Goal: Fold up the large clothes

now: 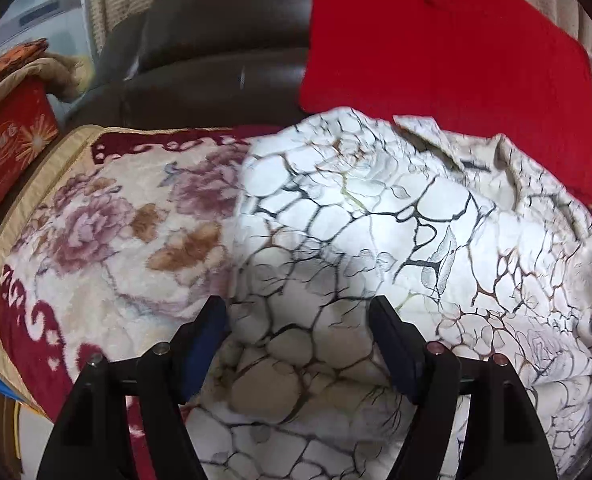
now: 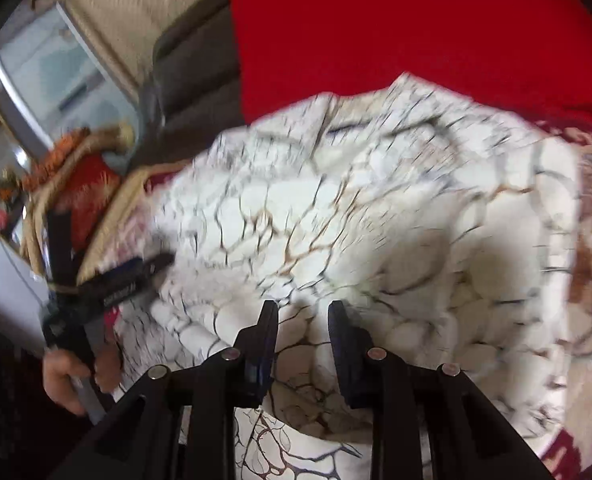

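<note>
A large white garment with a black and gold crackle print lies bunched on a floral blanket. My left gripper is open, its fingers wide apart just over the garment's near part, holding nothing. In the right wrist view the same garment fills the middle, blurred. My right gripper is partly closed with a fold of the garment between its fingers. The left gripper shows at the left of that view, held by a hand, at the garment's left edge.
A red cloth hangs over a dark brown sofa back behind the garment. A red box with a patterned cloth on it stands at the left. A window is at the far left.
</note>
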A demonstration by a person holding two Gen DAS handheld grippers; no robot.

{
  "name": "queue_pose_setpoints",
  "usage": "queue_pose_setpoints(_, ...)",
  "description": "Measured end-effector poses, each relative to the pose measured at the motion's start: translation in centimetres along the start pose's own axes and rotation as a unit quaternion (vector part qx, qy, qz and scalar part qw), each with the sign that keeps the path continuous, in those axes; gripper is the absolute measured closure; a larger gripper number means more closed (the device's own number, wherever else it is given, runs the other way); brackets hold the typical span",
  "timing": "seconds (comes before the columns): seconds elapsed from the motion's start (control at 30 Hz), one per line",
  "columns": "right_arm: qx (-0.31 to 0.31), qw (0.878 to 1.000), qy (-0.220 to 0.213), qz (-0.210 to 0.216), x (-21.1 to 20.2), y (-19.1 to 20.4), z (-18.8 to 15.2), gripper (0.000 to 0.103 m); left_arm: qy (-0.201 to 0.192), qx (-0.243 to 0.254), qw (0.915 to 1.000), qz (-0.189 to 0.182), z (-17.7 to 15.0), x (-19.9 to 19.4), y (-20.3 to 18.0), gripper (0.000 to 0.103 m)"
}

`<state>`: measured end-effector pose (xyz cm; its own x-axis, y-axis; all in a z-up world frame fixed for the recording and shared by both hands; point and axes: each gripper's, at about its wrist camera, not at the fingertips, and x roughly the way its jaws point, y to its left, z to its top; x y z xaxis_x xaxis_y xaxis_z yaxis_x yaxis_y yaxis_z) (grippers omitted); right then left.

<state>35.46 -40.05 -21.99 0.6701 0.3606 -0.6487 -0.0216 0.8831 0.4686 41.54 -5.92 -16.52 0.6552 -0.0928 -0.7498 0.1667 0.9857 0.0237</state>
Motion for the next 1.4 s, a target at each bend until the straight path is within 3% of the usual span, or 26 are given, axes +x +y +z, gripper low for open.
queue_pose_setpoints(0.1,0.009,0.999,-0.034,-0.022,-1.8,-0.9,-0.1,0.073,-0.036,0.015,0.9988,0.030,-0.3,-1.6,0.8,0.028)
queue_pose_setpoints(0.17,0.015,0.999,-0.012,-0.030,-1.7,-1.7,-0.5,0.073,-0.043,0.022,0.9983,0.033,-0.7,-2.1,1.2,0.028)
queue_pose_setpoints(0.23,0.023,0.999,0.015,-0.030,-0.7,-2.4,-1.3,0.073,-0.022,0.022,0.9989,0.034,-1.5,-1.8,1.7,0.028)
queue_pose_setpoints(0.3,0.015,0.999,0.001,-0.032,-1.7,-1.9,-1.8,0.073,0.002,0.006,0.9998,0.020,-2.5,-1.5,2.6,0.028)
queue_pose_setpoints(0.4,0.034,0.999,-0.012,-0.006,-3.3,-2.0,-2.6,0.071,-0.004,-0.013,0.9998,0.013,-3.4,-2.8,3.9,0.028)
queue_pose_setpoints(0.43,0.047,0.999,-0.018,0.005,-4.0,-2.2,-3.0,0.067,-0.008,-0.019,0.9996,0.018,-3.8,-3.2,4.3,0.028)
queue_pose_setpoints(0.5,0.064,0.997,-0.028,0.031,-5.4,-2.2,-3.9,0.029,-0.008,-0.038,0.9991,0.017,-4.8,-4.3,5.8,0.028)
queue_pose_setpoints(0.53,0.068,0.996,-0.040,0.045,-6.3,-2.0,-4.5,0.024,-0.006,-0.048,0.9987,0.016,-5.4,-4.7,6.5,0.028)
queue_pose_setpoints(0.6,0.058,0.996,-0.053,0.048,-8.1,-1.4,-5.7,0.024,0.001,-0.065,0.9978,0.018,-6.8,-5.5,8.1,0.028)
queue_pose_setpoints(0.77,0.057,0.997,-0.025,0.039,-10.2,-0.6,-9.3,0.024,0.026,-0.078,0.9965,0.015,-10.7,-7.6,11.0,0.028)
queue_pose_setpoints(0.97,0.060,0.997,0.034,-0.020,-11.1,-0.9,-14.1,0.024,0.067,-0.098,0.9930,-0.005,-14.4,-8.0,14.1,0.028)
queue_pose_setpoints(1.07,0.080,0.993,0.067,-0.046,-10.8,-1.7,-16.2,0.024,0.102,-0.072,0.9921,0.015,-16.0,-6.7,14.9,0.028)
queue_pose_setpoints(1.23,0.122,0.984,0.100,-0.083,-9.6,-3.4,-18.5,0.024,0.184,-0.021,0.9827,-0.009,-19.7,-3.5,14.4,0.028)
queue_pose_setpoints(1.4,0.168,0.973,0.133,-0.090,-7.3,-4.6,-19.9,0.024,0.194,0.028,0.9792,-0.054,-20.3,-2.1,11.9,0.028)
